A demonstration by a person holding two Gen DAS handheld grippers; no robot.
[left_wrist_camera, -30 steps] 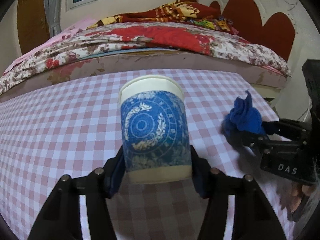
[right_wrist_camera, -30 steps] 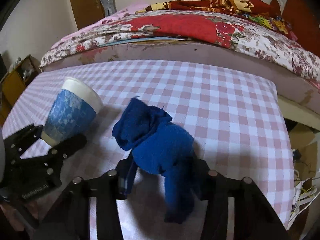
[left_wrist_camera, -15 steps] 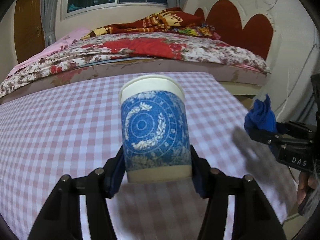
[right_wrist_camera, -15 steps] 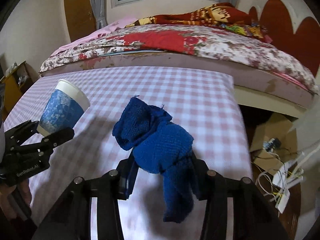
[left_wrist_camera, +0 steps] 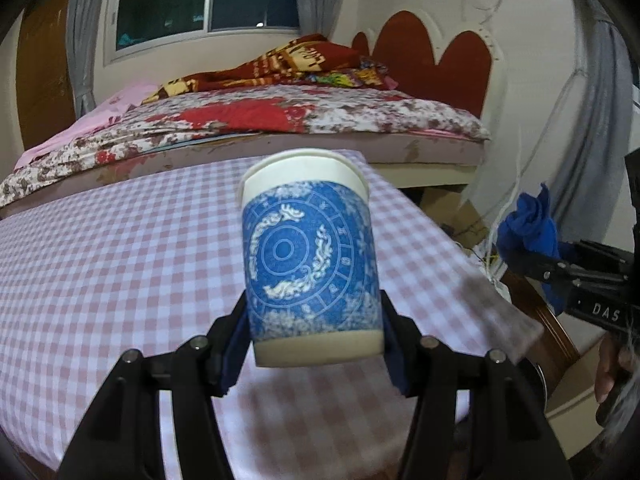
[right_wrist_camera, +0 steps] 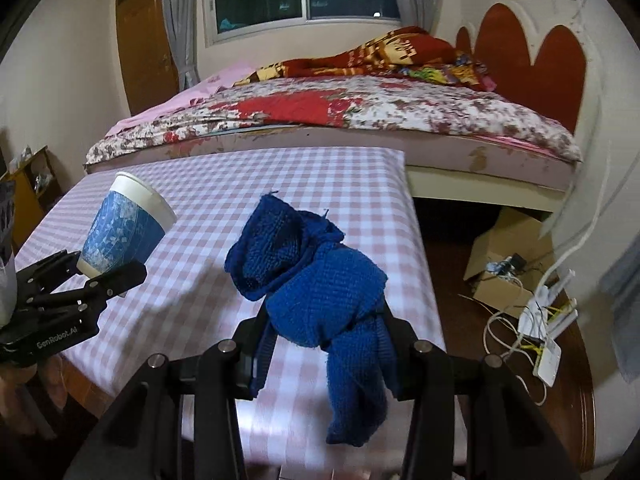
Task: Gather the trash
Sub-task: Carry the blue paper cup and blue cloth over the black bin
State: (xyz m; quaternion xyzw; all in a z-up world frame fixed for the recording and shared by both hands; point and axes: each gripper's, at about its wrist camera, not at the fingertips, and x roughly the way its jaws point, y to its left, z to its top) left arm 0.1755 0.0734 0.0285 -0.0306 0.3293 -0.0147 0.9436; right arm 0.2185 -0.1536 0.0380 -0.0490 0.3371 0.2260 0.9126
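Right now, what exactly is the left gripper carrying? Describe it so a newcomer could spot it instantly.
Start at the pink-and-white checked table in front of the bed. Above it the left gripper has its jaws shut on a paper cup, held upright. Its white rim and blue circular dragon print set it apart from the plain blue cloth in the right gripper.

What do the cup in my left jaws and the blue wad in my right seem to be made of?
Cup: looks like paper, matte, with a rolled cream rim and a printed blue pattern; any lining cannot be told. Blue wad: a soft cloth, knit or woven, with a visible ribbed texture, frayed threads and limp folds hanging down.
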